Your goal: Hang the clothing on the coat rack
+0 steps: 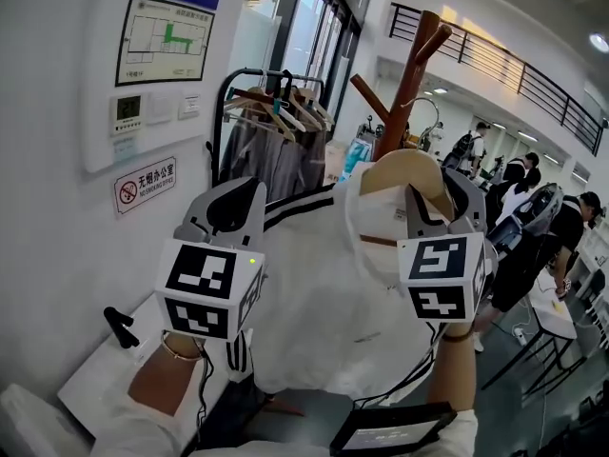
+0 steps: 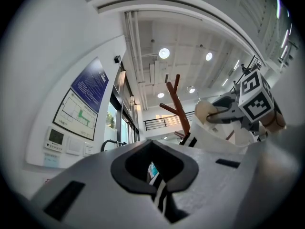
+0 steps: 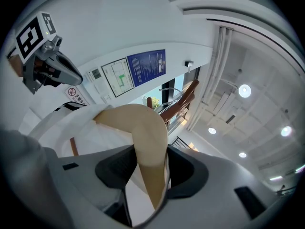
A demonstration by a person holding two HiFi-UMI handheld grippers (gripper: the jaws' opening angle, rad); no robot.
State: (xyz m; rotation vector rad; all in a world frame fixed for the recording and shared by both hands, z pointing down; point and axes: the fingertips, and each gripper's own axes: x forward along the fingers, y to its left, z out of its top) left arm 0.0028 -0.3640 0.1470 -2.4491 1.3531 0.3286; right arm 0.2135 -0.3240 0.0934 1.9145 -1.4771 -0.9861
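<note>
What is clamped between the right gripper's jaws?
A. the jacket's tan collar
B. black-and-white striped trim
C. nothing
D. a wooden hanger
A: the right gripper view shows the right gripper closed on the tan collar of the white jacket.

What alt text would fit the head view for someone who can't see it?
The left gripper and right gripper hold a white jacket up in front of a brown coat rack; a clothes rail with hangers stands behind, by a white wall.
</note>
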